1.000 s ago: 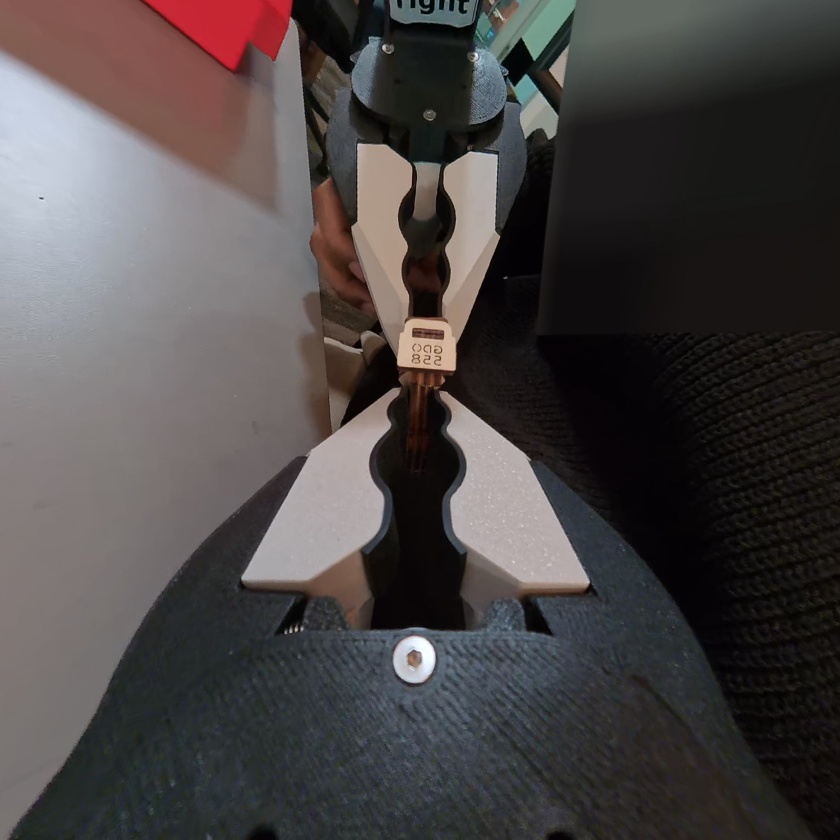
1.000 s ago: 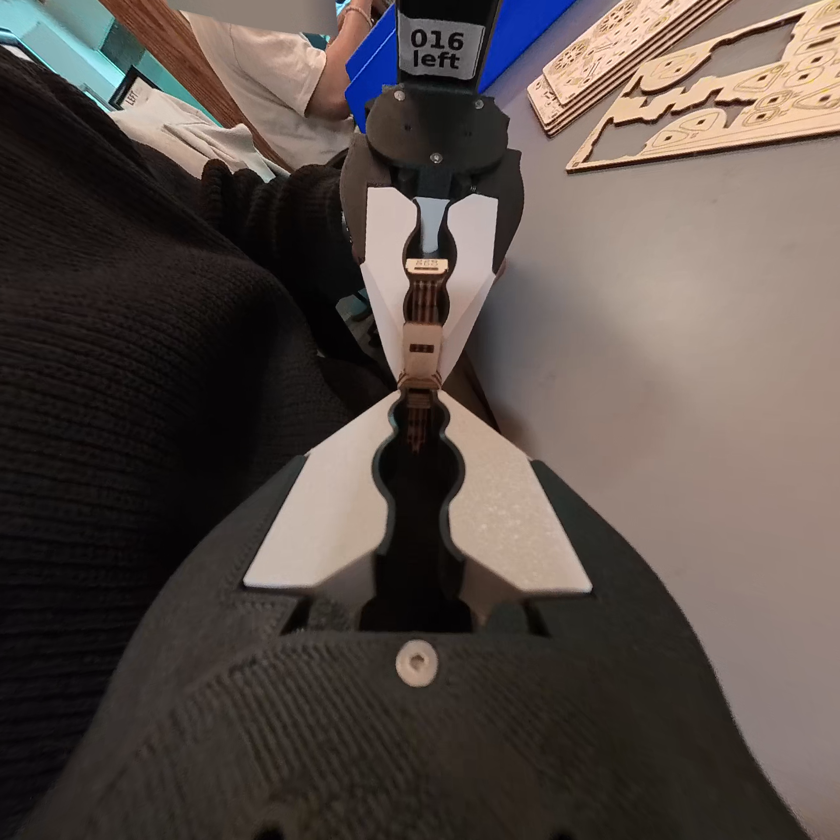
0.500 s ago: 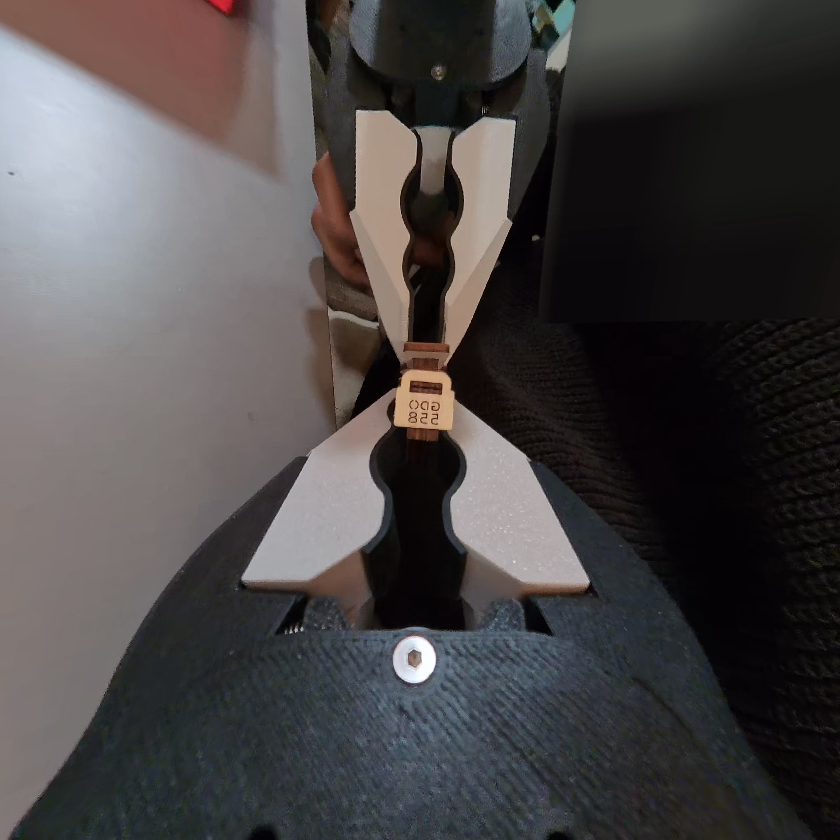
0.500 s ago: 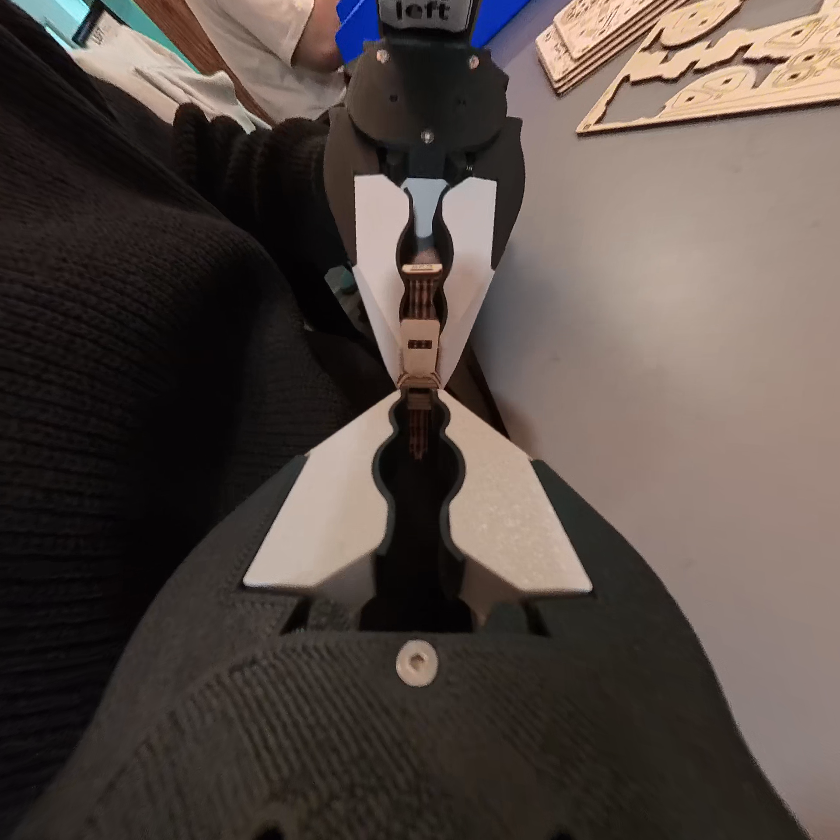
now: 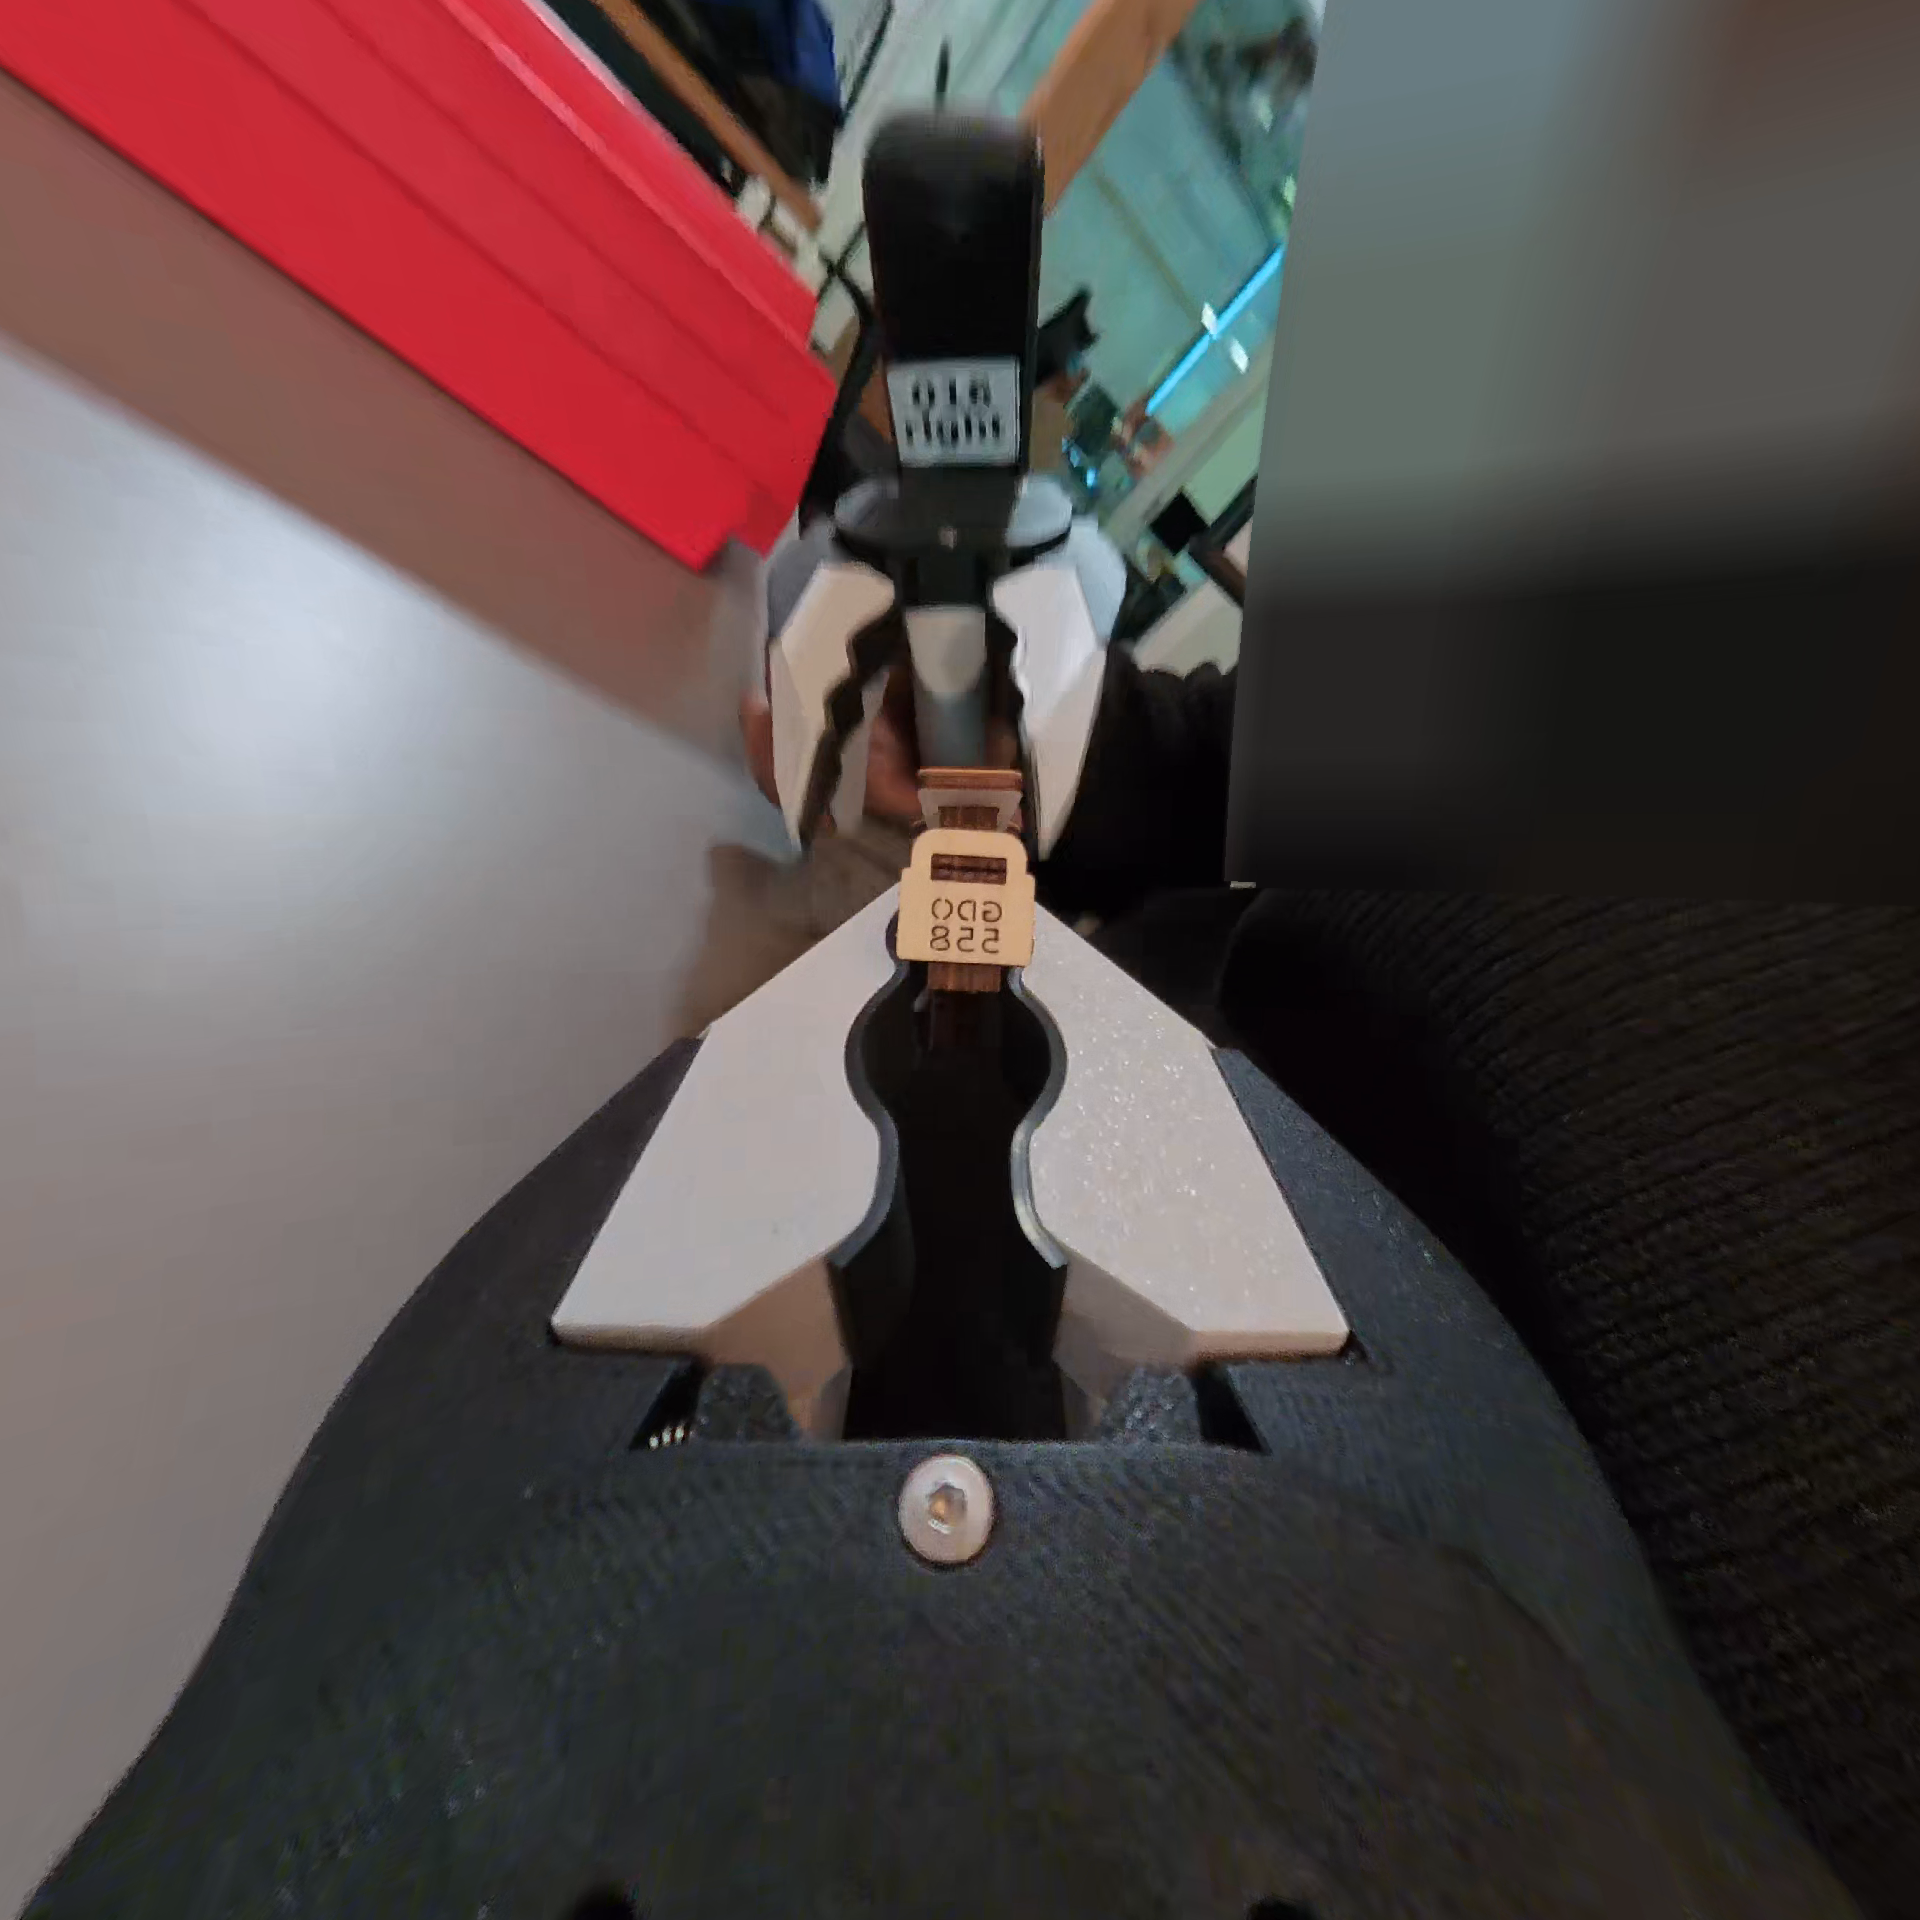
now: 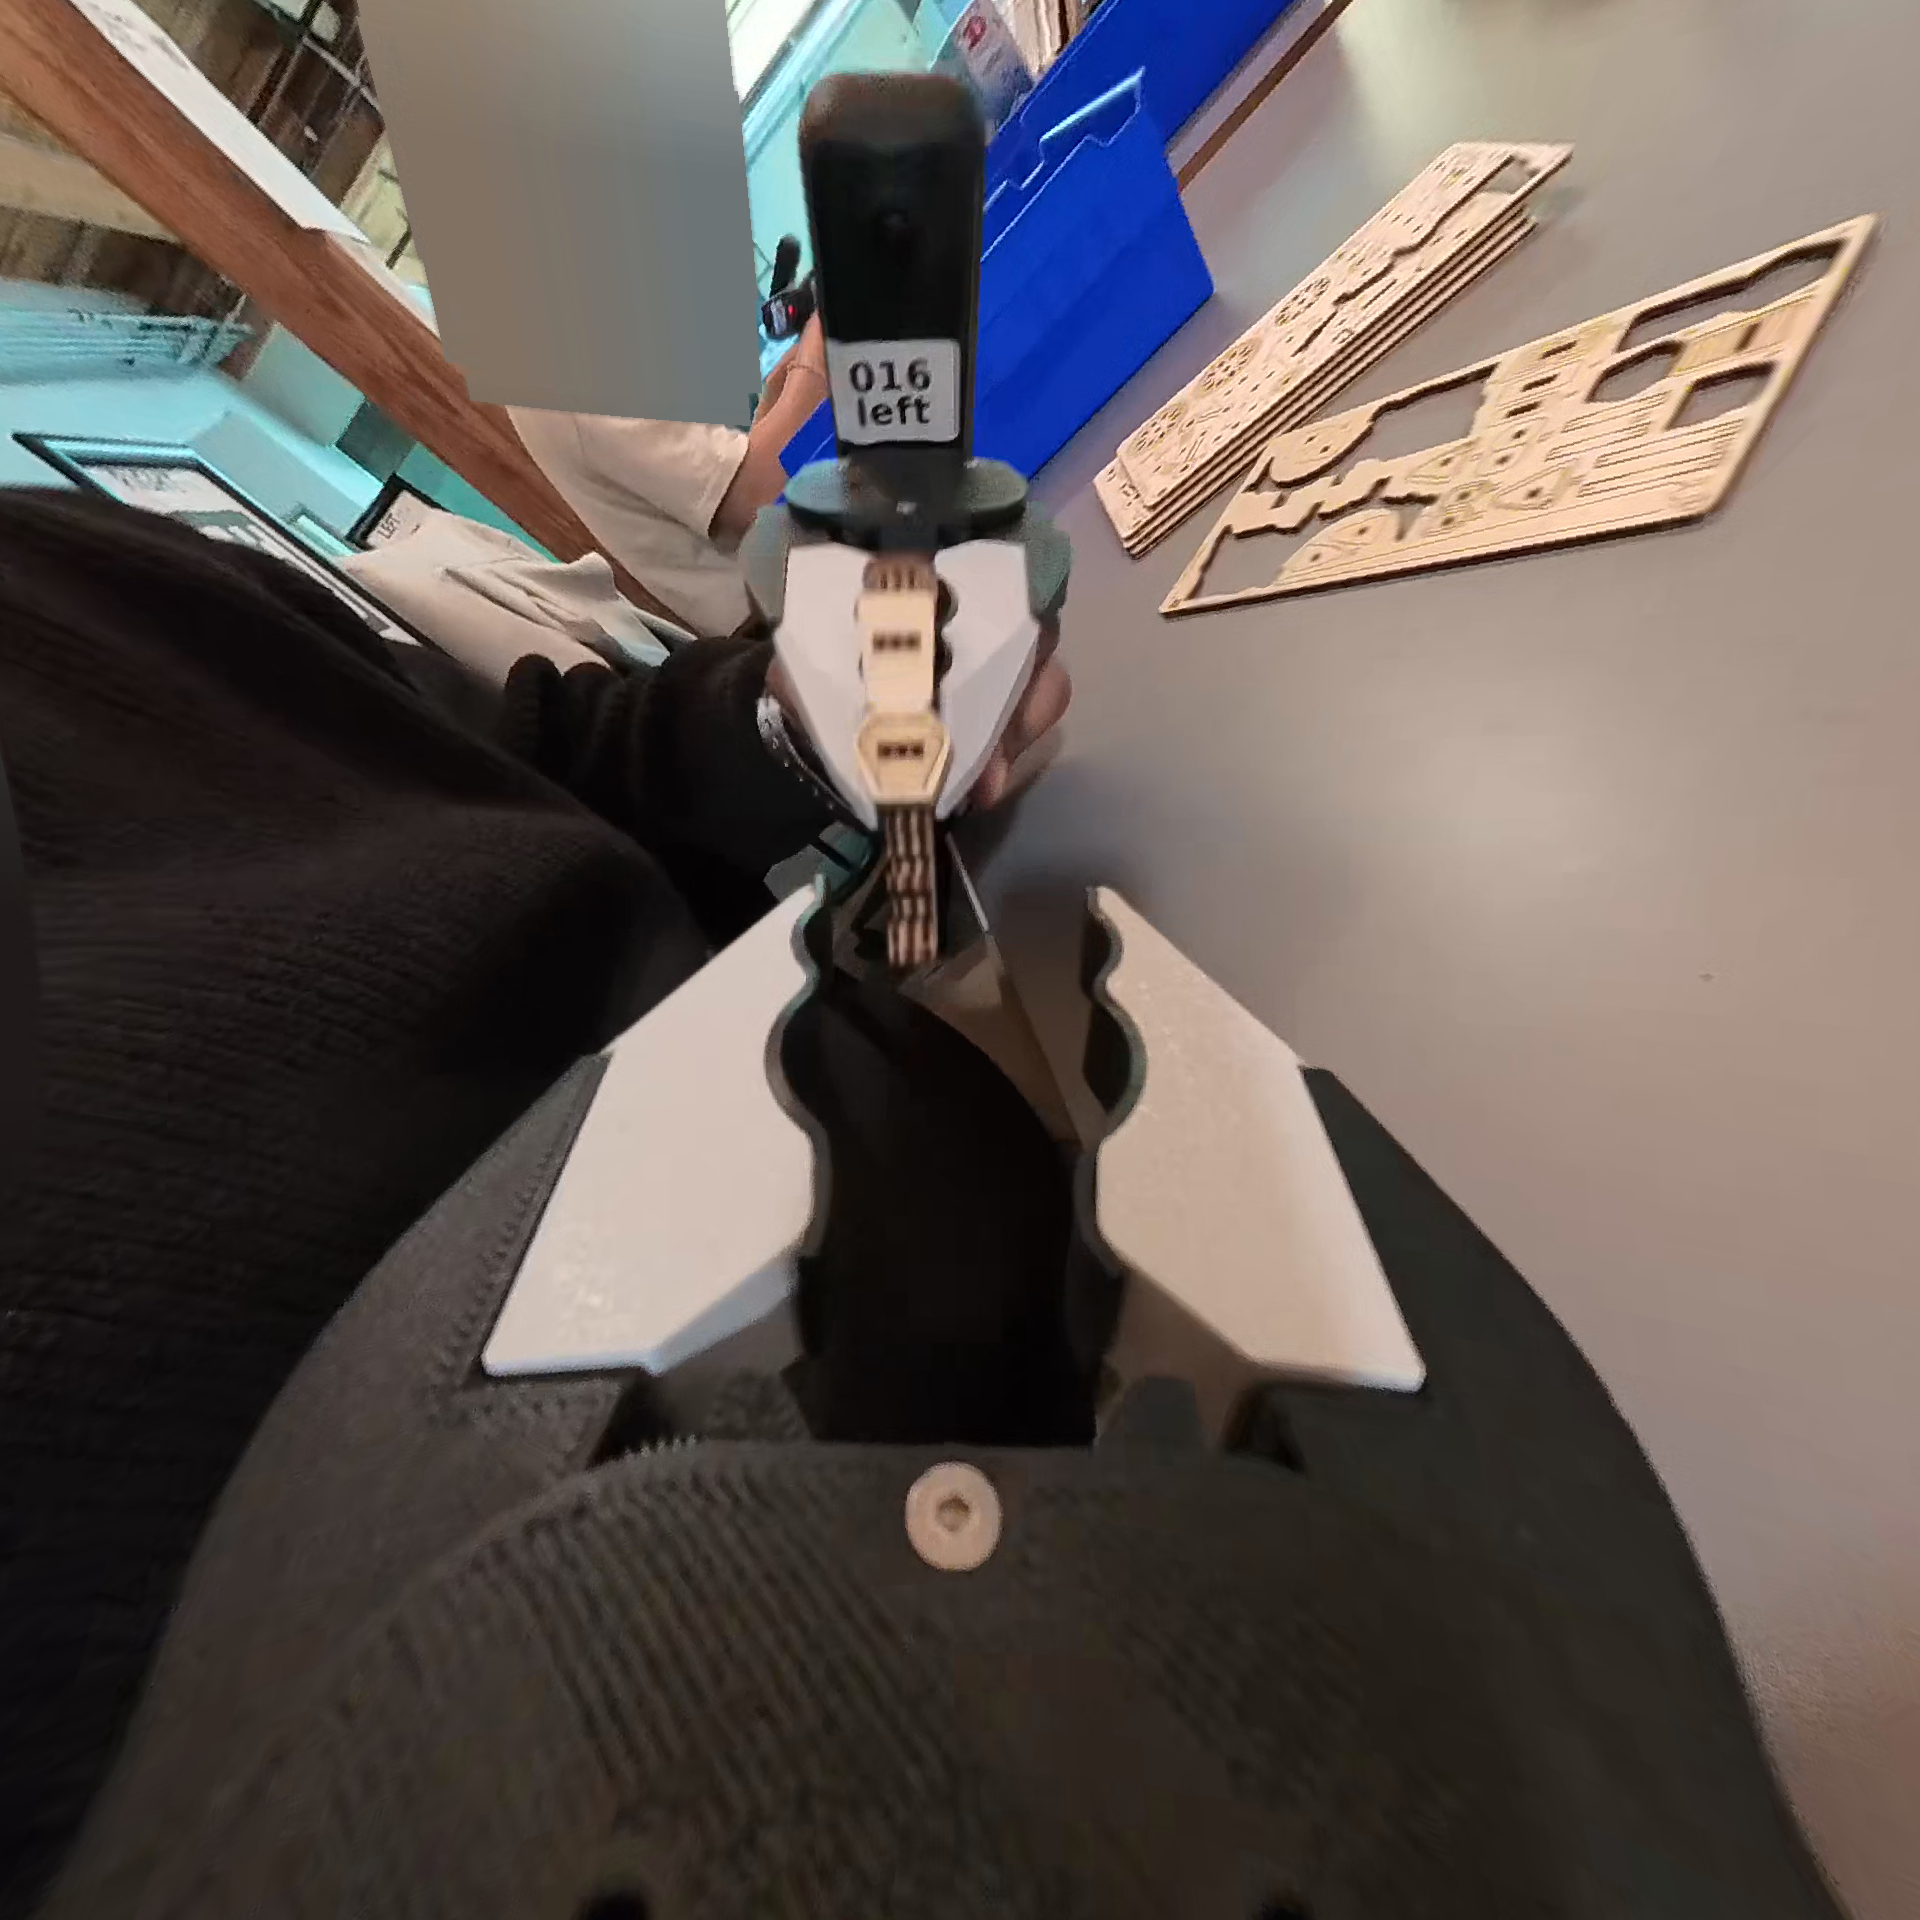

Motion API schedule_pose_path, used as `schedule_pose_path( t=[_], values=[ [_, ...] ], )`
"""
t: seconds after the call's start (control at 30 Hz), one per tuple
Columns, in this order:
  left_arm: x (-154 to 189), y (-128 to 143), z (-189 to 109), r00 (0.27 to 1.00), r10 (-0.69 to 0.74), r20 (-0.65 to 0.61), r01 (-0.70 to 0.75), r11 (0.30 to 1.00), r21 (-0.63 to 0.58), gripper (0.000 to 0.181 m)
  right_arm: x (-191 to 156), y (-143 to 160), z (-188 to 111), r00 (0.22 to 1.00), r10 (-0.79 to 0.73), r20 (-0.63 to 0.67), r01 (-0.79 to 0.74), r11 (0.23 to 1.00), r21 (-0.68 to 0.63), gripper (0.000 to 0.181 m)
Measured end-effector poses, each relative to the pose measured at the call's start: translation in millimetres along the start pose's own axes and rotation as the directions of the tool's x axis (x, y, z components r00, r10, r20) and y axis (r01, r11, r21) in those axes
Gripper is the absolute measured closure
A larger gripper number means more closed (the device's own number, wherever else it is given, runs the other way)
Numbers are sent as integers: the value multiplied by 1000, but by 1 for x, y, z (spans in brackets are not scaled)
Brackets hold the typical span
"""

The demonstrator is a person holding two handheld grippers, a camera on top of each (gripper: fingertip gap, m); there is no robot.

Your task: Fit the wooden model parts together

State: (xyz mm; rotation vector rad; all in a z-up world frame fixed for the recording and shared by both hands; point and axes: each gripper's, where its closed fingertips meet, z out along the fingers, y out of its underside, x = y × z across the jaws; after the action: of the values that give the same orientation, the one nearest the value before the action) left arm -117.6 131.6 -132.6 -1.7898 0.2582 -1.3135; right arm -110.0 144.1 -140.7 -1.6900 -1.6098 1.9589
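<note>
My left gripper (image 5: 961,927) is shut on a small wooden assembly (image 5: 966,904), a tan block with engraved marks on a stack of thin brown strips. In the right wrist view the same assembly (image 6: 896,644) lies between the left gripper's (image 6: 906,821) white fingers, and its layered strips stick out past their tips. My right gripper (image 6: 951,909) is open and empty, its fingers (image 6: 707,1122) spread wide just short of the strip ends. In the left wrist view it (image 5: 928,831) faces me, open, a little behind the assembly.
A grey table (image 6: 1507,935) lies on the right with a cut-out wooden sheet (image 6: 1538,416), a stack of wooden sheets (image 6: 1320,343) and a blue bin (image 6: 1081,260). A red box (image 5: 416,239) is at the back. A black knitted sleeve (image 5: 1610,1247) is close. The tips of both grippers are at nearly the same place.
My right gripper has opened and let go of the assembly, and the two grippers have drawn apart. My left gripper still holds the assembly.
</note>
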Motion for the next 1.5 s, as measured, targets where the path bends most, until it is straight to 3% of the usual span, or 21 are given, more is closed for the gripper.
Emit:
schedule_pose_path(
  t=[0.17, 0.27, 0.37, 0.57, 0.77, 0.9, 1.07, 1.17, 1.23, 1.3, 1.37, 1.5],
  values=[
    [2, -15, -5, 995, 101, 25, -103, 989, 101, 175, -11, 0, 17, 986, -160, -43, 161, 987, 19, 147],
    [10, -20, -2, 989, 145, 6, -145, 980, 140, 175, -8, -4, 20, 943, -302, -143, 308, 951, 22, 156],
    [14, -17, 5, 982, 191, 7, -190, 972, 134, 174, -15, -6, 21, 901, -402, -165, 411, 911, 27, 168],
    [11, -18, 9, 981, 190, 33, -193, 971, 140, 170, -11, -8, 17, 874, -444, -195, 455, 890, 12, 173],
    [0, -15, 5, 976, 195, 101, -205, 973, 102, 134, 2, -9, 9, 787, -549, -281, 552, 830, -73, 174],
    [-8, -11, 4, 982, 145, 121, -155, 985, 79, 114, 18, -12, 3, 594, -704, -389, 686, 696, -213, 174],
    [-2, -17, 6, 999, 10, 40, -16, 989, 146, 110, 23, -22, -2, 130, -879, -460, 829, 350, -436, 174],
    [4, -19, 10, 999, 16, 31, -21, 986, 165, 115, 17, -28, -2, -80, -886, -456, 841, 186, -509, 174],
    [6, -22, 11, 998, 42, 56, -52, 982, 183, 118, 13, -32, -3, -149, -876, -459, 838, 134, -528, 173],
    [10, -24, 10, 995, 73, 67, -84, 978, 189, 137, 12, -37, -6, -210, -857, -470, 827, 101, -553, 173],
    [8, -25, 9, 988, 99, 121, -121, 973, 195, 142, 11, -42, -8, -264, -837, -479, 813, 74, -578, 174],
    [11, -29, 9, 973, 153, 171, -189, 957, 219, 150, 7, -43, -6, -308, -820, -483, 809, 42, -587, 174]
  ],
)
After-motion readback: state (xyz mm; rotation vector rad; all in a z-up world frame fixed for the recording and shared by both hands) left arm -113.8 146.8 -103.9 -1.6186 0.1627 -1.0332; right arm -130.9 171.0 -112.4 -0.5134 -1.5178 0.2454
